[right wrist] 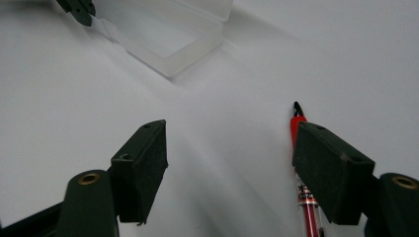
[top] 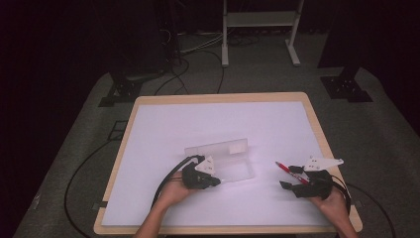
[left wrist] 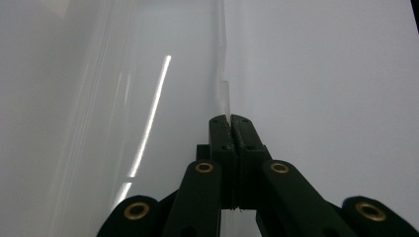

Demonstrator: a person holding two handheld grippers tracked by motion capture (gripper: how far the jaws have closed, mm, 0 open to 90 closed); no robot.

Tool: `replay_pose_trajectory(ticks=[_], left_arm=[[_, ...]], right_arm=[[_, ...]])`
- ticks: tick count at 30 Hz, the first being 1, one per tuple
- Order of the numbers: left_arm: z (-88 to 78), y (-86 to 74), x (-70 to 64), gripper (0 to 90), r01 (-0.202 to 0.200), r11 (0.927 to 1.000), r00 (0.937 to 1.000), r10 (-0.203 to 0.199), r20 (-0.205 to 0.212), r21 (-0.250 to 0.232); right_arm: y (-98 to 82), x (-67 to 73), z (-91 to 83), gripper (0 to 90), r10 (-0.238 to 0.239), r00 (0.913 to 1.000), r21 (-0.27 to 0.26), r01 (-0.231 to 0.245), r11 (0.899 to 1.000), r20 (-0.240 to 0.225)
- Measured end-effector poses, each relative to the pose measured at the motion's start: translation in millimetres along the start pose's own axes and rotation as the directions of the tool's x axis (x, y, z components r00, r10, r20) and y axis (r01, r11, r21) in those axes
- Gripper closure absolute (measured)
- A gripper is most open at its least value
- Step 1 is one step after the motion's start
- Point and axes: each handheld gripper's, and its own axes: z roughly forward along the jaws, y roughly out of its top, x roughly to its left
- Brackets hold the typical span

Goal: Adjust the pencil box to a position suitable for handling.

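The left hand-held gripper [top: 216, 181] is seen at the near left corner of a clear plastic case [top: 223, 159], which lies open at the centre of the white tabletop [top: 163, 124]. In the left gripper view its 2 jaws are pressed together, pinching a thin clear tab [left wrist: 227, 101] at the case's edge. To the right, well apart from the case, a red pen [top: 291, 172] lies flat. The right hand-held gripper [top: 291, 176] is held with jaws spread, the pen [right wrist: 302, 163] lying just inside 1 jaw.
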Motion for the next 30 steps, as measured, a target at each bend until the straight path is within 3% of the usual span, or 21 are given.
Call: replay_pose_trajectory(ticks=[16,22,25,30], left_arm=[[3.6,-5.3,1.5,88.3,0.021,0.9996,0.9994,-0.021,0.028,-0.02],[1.4,-3.8,0.0,73.5,0.02,0.9994,0.9994,-0.019,0.029,-0.029],[-2.2,-3.5,-1.0,70.2,0.023,0.9989,0.9992,-0.022,0.032,-0.041],[-11.8,-2.9,-3.1,61.3,0.024,0.9963,0.9995,-0.022,0.024,-0.082]], right_arm=[[-0.4,0.5,2.4,28.5,0.003,1.0,0.006,-0.003,1.0,-0.004],[-0.8,0.2,2.7,28.4,0.008,1.0,0.011,-0.007,1.0,-0.005],[-0.8,0.3,2.4,28.4,0.007,1.0,0.013,-0.007,1.0,-0.004],[0.0,-1.2,1.1,28.3,0.018,0.9998,0.013,-0.018,1.0,0.005]])
